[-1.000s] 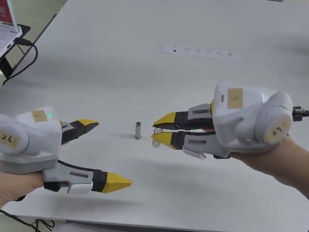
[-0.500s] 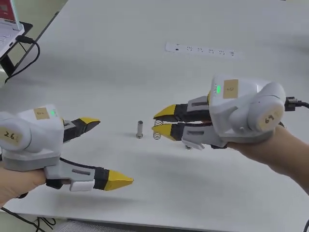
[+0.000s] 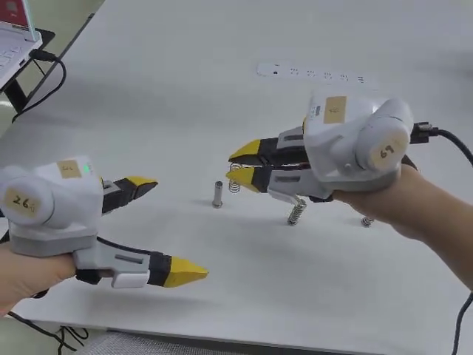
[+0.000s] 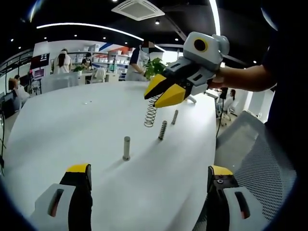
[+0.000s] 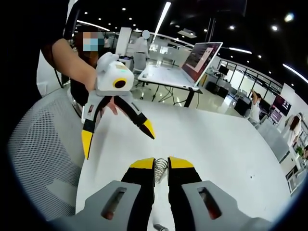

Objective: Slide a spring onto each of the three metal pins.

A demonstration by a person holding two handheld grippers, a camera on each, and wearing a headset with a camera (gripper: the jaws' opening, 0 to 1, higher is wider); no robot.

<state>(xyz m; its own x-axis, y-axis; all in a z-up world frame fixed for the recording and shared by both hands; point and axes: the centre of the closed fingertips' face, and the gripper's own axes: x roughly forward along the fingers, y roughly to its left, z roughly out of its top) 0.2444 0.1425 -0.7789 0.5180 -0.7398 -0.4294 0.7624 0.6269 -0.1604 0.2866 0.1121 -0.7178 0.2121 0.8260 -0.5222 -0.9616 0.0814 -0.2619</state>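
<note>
White workbench (image 3: 185, 89) — I see broad bare top beyond, near edge beneath my left gripper (image 3: 174, 226), jaws wide apart. Right gripper (image 3: 238, 166) — clamped on a small coiled steel spring (image 3: 234, 181), just beside the bare upright metal pin (image 3: 217, 194).

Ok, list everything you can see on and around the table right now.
Bare pin: one, silver, upright mid-table.
Held spring: one, silver, hanging from the right gripper's jaws, just right of the bare pin.
Standing springs: two, silver, upright on the table under the right hand.
Power strip: one, white, far side.
Laptop: one, red screen, beyond the table's far left.
Table: one, white.
Left gripper: open, empty, near left.
Right gripper: shut on the held spring.
</note>
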